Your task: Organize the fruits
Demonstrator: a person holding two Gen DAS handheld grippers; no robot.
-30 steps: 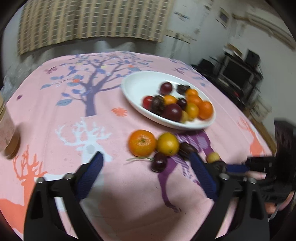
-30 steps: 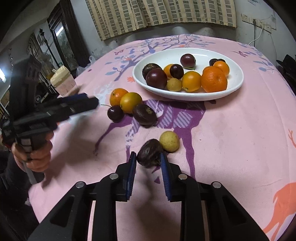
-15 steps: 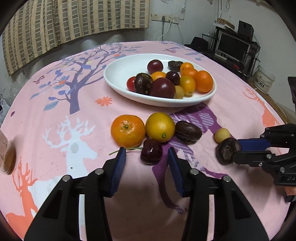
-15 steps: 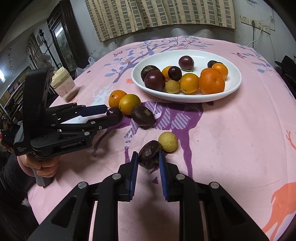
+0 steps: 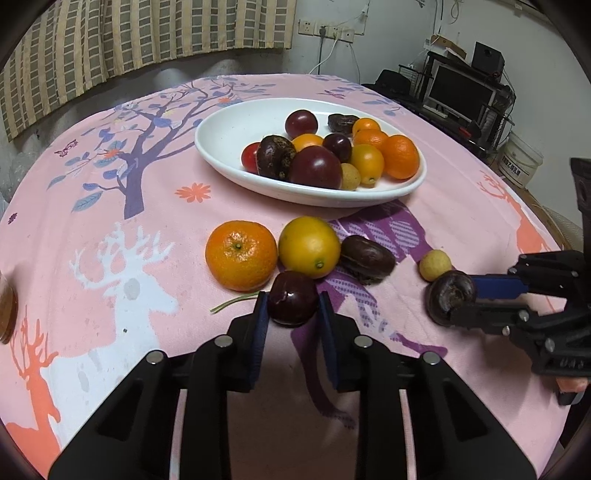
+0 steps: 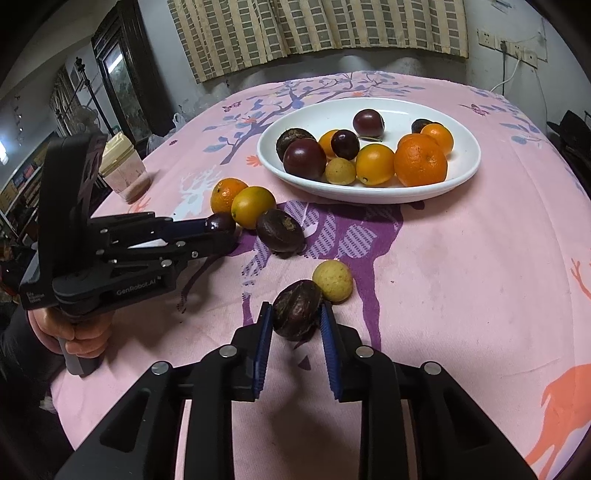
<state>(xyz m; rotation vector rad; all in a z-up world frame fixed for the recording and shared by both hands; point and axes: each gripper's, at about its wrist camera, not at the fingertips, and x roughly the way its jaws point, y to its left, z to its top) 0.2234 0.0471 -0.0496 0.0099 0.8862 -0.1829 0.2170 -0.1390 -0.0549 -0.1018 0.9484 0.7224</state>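
Fruits lay in two groups on a pink tablecloth (image 5: 110, 229) printed with deer and trees: a heap in a white oval dish (image 5: 225, 136) at the far side, and a loose cluster on the cloth nearer the cameras.

A dark red cherry (image 5: 292, 297) sat between the blue pads of the left gripper (image 5: 291, 314), both pads pressed against its sides, so the fingers were clenched on it. It rested low on the cloth, touching a yellow-orange citrus (image 5: 309, 246) just behind it. A tangerine (image 5: 241, 254) sat beside that citrus on the left, and a dark brown wrinkled fruit (image 5: 367, 260) lay just to the right.

A second dark wrinkled fruit (image 6: 297, 309) was grasped between the pads of the right gripper (image 6: 296, 319), near their tips, both pads against its flanks. A small pale yellow round fruit (image 6: 332, 280) touched it at the upper right.

In the dish lay oranges, dark plums, a red fruit and another small yellow one, packed toward the right half.

A lidded jar (image 6: 123, 173) stood near the table's left edge, seen from the right wrist view. A striped curtain (image 6: 314, 29) hung behind the table, and a monitor (image 5: 461, 94) stood on a shelf off to the right.
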